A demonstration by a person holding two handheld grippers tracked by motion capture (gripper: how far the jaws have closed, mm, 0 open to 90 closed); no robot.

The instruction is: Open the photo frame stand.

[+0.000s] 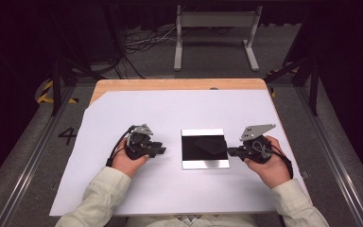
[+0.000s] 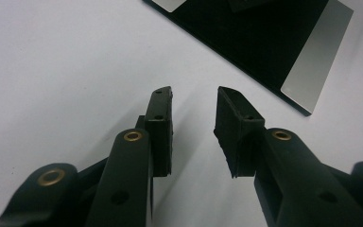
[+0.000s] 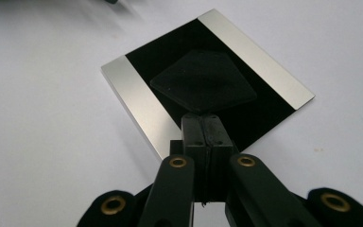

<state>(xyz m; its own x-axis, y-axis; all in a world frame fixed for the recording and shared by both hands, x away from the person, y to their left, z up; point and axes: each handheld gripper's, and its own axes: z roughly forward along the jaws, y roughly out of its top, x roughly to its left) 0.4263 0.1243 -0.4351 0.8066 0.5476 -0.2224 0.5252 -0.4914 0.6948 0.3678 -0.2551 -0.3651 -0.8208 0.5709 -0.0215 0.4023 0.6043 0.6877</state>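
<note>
A square plate (image 1: pixel 204 163) with a black middle and silver strips along two edges lies flat on the white sheet. On its black part rests a thin, dark, five-cornered piece (image 1: pixel 210 144), also seen in the right gripper view (image 3: pixel 203 80). My right gripper (image 1: pixel 230 151) (image 3: pixel 207 118) is shut, its tips right at the near corner of that piece; I cannot tell whether it pinches the corner. My left gripper (image 1: pixel 162 150) (image 2: pixel 194 94) is open over the bare sheet left of the plate (image 2: pixel 312 52), with nothing between its fingers.
The white sheet (image 1: pixel 123 113) covers most of a wooden table (image 1: pixel 170 84). Beyond the far edge stand a white frame (image 1: pixel 215 33) and loose cables on the grey floor. Black stand legs flank the table.
</note>
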